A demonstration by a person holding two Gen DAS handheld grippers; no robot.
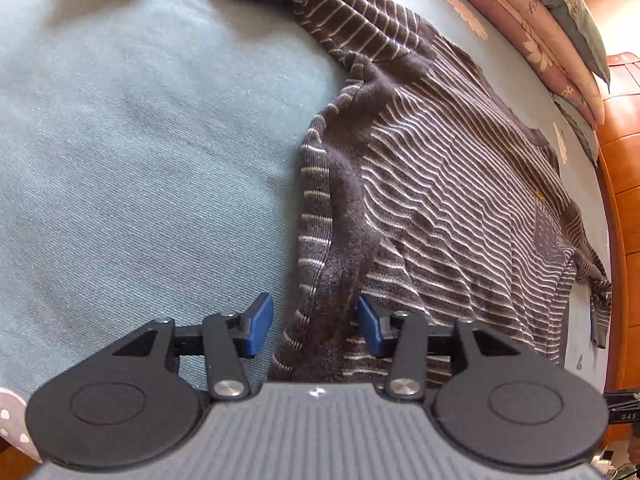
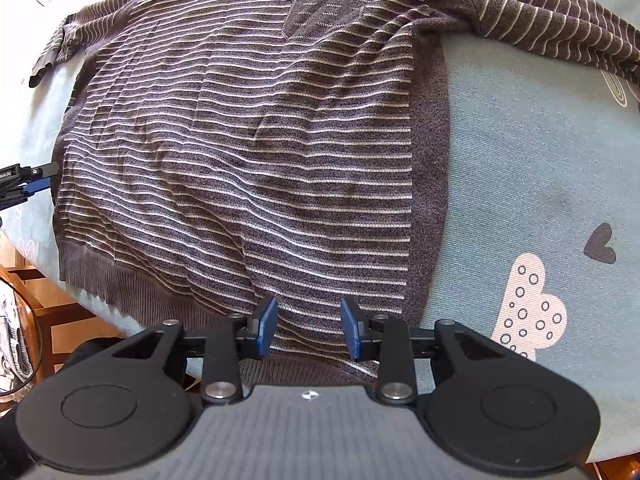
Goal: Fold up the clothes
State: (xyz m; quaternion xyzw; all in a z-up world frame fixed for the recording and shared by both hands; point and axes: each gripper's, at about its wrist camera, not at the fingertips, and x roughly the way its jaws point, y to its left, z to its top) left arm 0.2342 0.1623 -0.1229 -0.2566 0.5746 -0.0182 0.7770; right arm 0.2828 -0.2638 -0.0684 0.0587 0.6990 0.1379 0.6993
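Sweater (image 1: 440, 184): one, dark with pale stripes, one chest pocket (image 2: 340, 0) on it; two sleeves in view, one (image 1: 312, 0) trailing off across the bed, the other (image 2: 52, 48) at the far edge

Bed (image 1: 140, 140): one, under a blue-green sheet

Grippers: two; left gripper (image 1: 316, 326) and right gripper (image 2: 309, 328), each with two blue pads

Pillows (image 1: 560, 40): a stack by the headboard, at least three, exact count unclear

Printed hearts on the sheet: one small dark (image 2: 600, 246), one large pink (image 2: 530, 308)

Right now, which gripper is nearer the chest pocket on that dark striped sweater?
Probably the right gripper, at the hem below the pocket; the left gripper is at the sweater's opposite side.
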